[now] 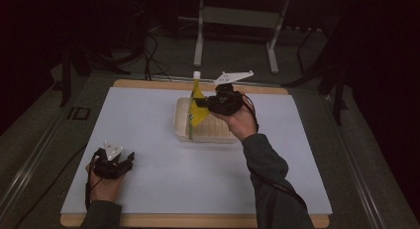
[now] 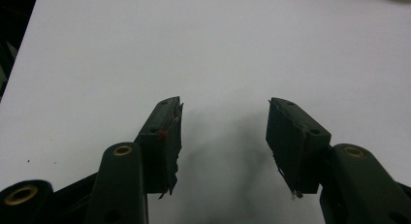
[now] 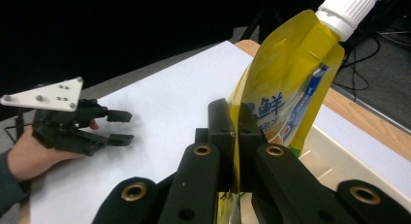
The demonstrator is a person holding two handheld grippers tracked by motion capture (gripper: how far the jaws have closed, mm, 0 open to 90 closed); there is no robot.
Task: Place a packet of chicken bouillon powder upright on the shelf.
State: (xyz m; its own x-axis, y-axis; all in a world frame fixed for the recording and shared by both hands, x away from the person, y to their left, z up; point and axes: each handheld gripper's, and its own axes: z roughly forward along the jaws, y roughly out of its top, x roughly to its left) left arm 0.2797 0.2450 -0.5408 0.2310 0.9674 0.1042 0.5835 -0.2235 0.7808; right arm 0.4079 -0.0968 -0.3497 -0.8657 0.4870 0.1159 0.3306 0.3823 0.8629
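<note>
A yellow refill pouch point(image 3: 286, 83) with a white screw cap stands upright, its lower edge pinched between the jaws of my right gripper point(image 3: 236, 136), which is shut on it. In the high view the pouch point(image 1: 196, 104) hangs over the left end of a cream tray point(image 1: 214, 131), with the right gripper point(image 1: 204, 104) beside it. My left gripper point(image 1: 126, 160) rests on the white board near the front left corner. Its jaws stand open with nothing between them point(image 2: 224, 136). The right gripper view also shows the left gripper point(image 3: 119, 128) farther off on the board.
The white board point(image 1: 163, 179) lies on a wooden tabletop point(image 1: 198, 221). A metal stand's legs point(image 1: 236, 45) rise behind the table, and cables run across the dark floor at the back left.
</note>
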